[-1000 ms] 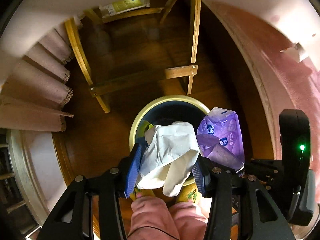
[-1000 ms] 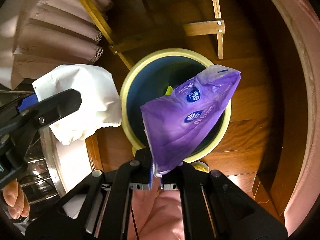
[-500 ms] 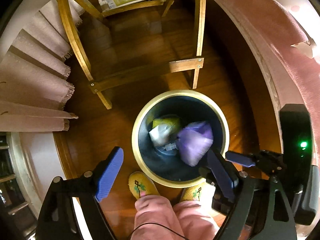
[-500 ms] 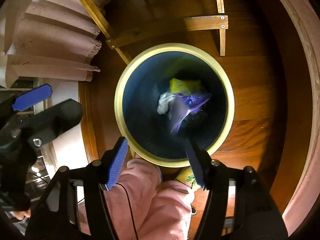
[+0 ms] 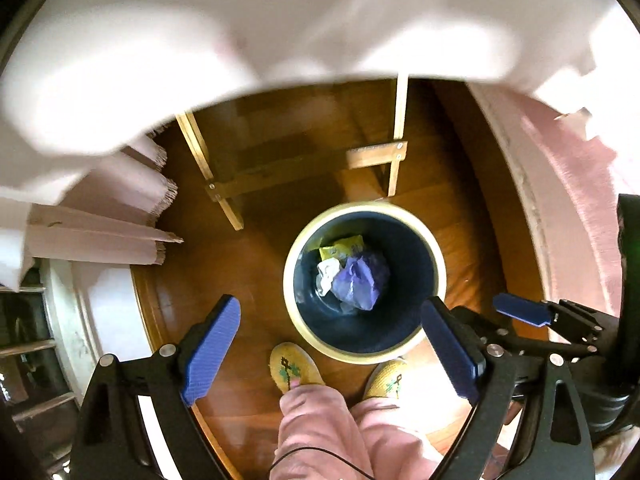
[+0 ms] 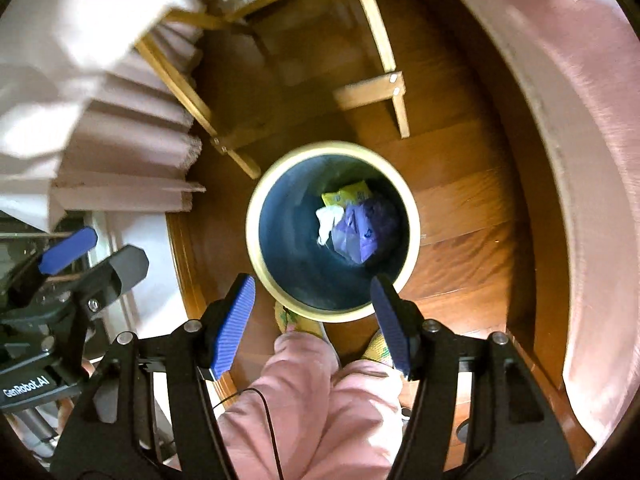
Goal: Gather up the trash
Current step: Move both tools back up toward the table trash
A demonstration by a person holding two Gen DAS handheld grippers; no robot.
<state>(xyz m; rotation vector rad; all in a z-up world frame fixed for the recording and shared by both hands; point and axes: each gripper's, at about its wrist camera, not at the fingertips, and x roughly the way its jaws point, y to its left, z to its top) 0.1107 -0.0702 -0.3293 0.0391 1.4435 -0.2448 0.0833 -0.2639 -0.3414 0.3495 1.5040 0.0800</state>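
A round dark-blue bin with a cream rim [image 5: 294, 312] [image 6: 256, 264] stands on the wooden floor below both grippers. Inside it lie a purple plastic bag [image 5: 360, 278] [image 6: 366, 236], crumpled white paper [image 5: 327, 274] [image 6: 328, 222] and a yellow wrapper [image 5: 342, 246] [image 6: 346, 194]. My left gripper [image 5: 332, 354] is open and empty, held above the bin's near rim. My right gripper [image 6: 312, 322] is likewise open and empty above the near rim. The right gripper's blue fingertip [image 5: 522, 314] shows at the right of the left wrist view.
A person's pink trouser legs [image 5: 320, 428] and yellow slippers [image 5: 294, 368] are just in front of the bin. A wooden chair frame [image 5: 304, 172] stands behind it. A pale pink tablecloth [image 5: 240, 40] hangs at the top and left; a pink rug [image 6: 580, 160] lies right.
Both grippers opened and dropped the white paper and the purple bag into the bin. Both grippers have since risen, so the bin looks smaller.
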